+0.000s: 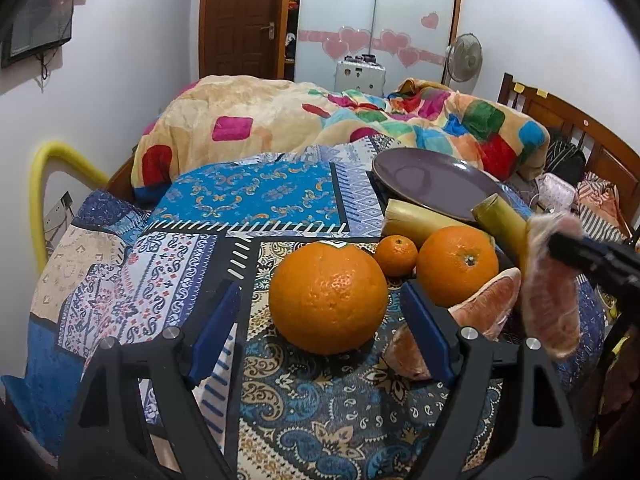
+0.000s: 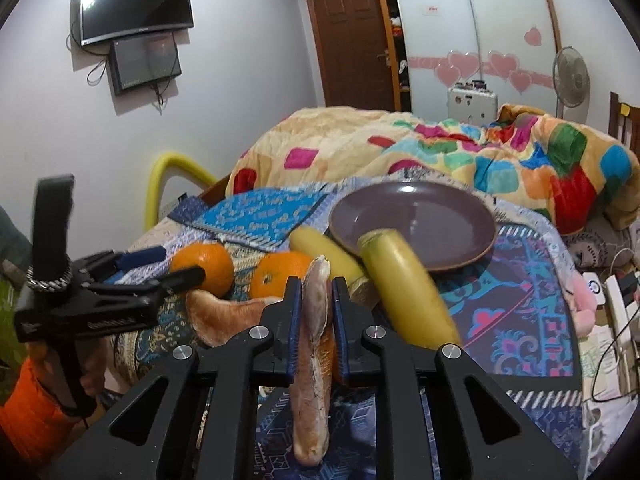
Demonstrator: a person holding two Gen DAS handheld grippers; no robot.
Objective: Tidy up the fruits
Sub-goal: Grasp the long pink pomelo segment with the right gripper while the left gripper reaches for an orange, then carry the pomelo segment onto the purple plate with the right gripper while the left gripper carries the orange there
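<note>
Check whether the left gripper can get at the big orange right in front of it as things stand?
Probably yes. The left gripper is open, its fingers standing on either side of the big orange, with only patterned cloth before it. The pomelo segment by the right finger sits close and might get nudged.

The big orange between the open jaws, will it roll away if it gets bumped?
Probably. The big orange is round and sits loose on the patterned cloth, so a nudge could roll it. The soft cloth might slow it. Its peel looks firm and dimpled, so likely grippable.
</note>
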